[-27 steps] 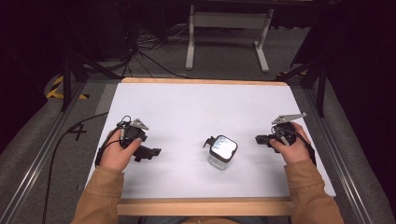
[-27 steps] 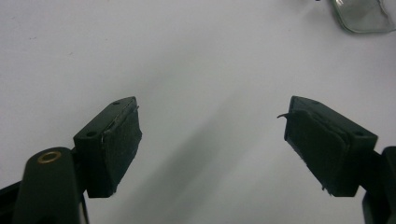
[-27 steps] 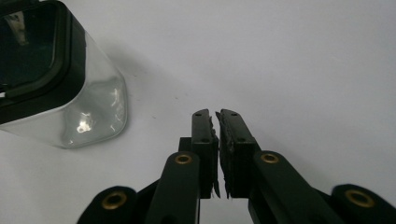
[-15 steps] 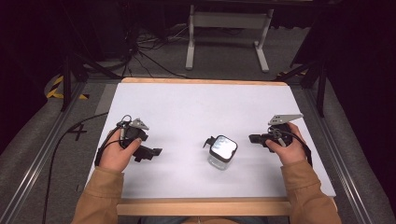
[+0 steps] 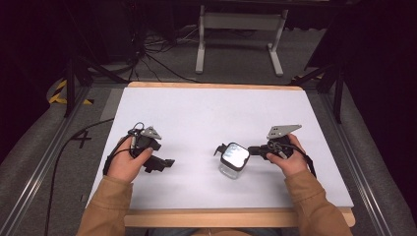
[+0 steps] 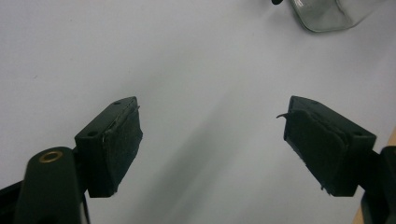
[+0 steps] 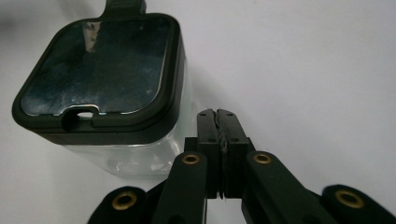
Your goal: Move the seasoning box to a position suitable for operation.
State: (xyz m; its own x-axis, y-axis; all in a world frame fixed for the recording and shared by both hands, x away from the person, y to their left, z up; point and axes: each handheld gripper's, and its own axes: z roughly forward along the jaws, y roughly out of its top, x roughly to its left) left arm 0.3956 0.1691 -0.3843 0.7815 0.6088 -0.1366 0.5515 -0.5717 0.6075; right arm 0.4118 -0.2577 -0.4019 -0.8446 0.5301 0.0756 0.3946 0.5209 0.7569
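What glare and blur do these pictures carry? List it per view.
High view: the jar's lid glares white under overhead light, and the surroundings fall dark. Left gripper view: the glass jar at the top edge is soft. Right gripper view: the lid mirrors mottled reflections, and the near links of the right gripper blur.

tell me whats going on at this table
A person sits at a white table with a tool in each hand. The right tool, jaws shut, is right beside a clear square jar with a black lid, apparently not gripping it. The left tool rests apart on the table, jaws wide open and holding nothing.
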